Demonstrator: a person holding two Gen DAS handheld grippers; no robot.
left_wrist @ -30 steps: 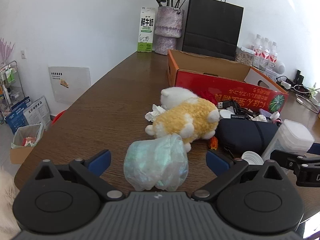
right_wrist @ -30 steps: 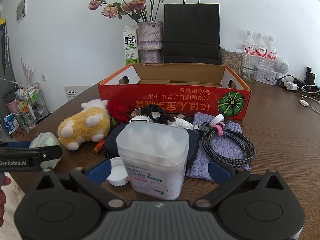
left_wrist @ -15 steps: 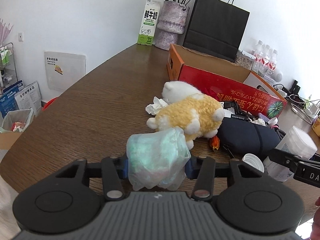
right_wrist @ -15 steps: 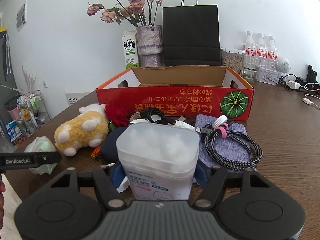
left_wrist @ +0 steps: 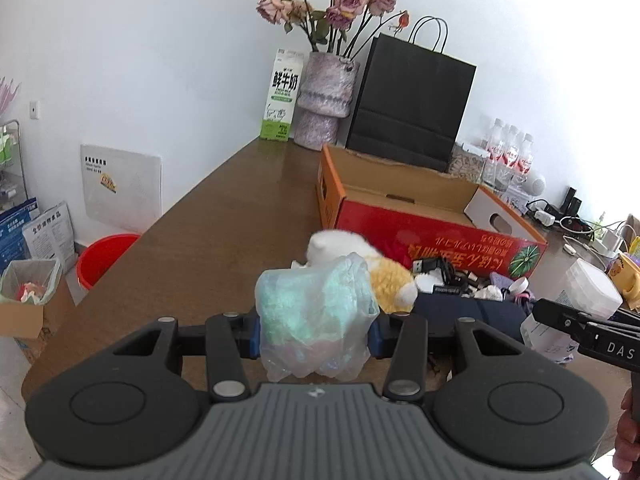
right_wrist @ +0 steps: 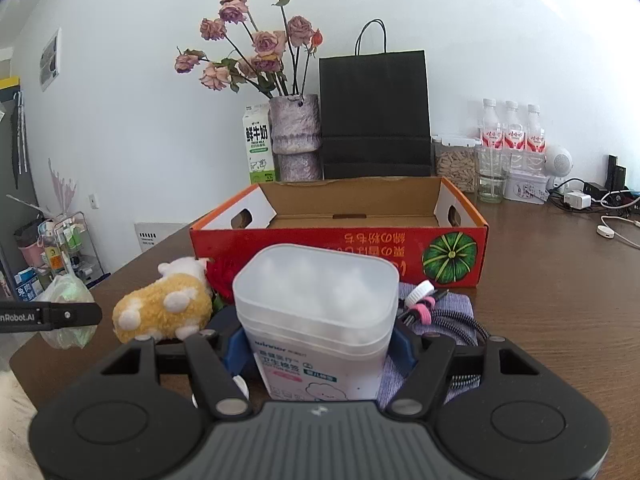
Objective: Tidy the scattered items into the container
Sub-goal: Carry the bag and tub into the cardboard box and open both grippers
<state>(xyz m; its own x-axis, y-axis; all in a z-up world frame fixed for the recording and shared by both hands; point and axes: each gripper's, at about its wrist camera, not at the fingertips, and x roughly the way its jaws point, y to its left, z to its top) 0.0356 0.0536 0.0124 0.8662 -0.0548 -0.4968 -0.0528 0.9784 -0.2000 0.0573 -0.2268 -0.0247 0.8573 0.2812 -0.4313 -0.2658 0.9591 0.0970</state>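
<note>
Both sets of jaws are gripping: the left gripper (left_wrist: pixel 314 334) is pinching a soft, light plastic bag bundle (left_wrist: pixel 316 316) that will likely squash, the right gripper (right_wrist: pixel 316 350) is clamping a stiff, probably light cotton-swab tub (right_wrist: pixel 316 312) by its sides. Ahead, the open red box (right_wrist: pixel 340 236) is sitting on the bench (right_wrist: pixel 560 280), with the plush toy (right_wrist: pixel 164 312) and coiled cable (right_wrist: pixel 452 324) lying between.

Right gripper (right_wrist: pixel 318 350) clamped on translucent cotton-swab tub (right_wrist: pixel 316 316). Beyond tub: open red cardboard box (right_wrist: pixel 340 236). Left of tub: yellow plush sheep (right_wrist: pixel 164 312). Right of tub: braided cable (right_wrist: pixel 452 322) on purple cloth (right_wrist: pixel 460 306).
</note>
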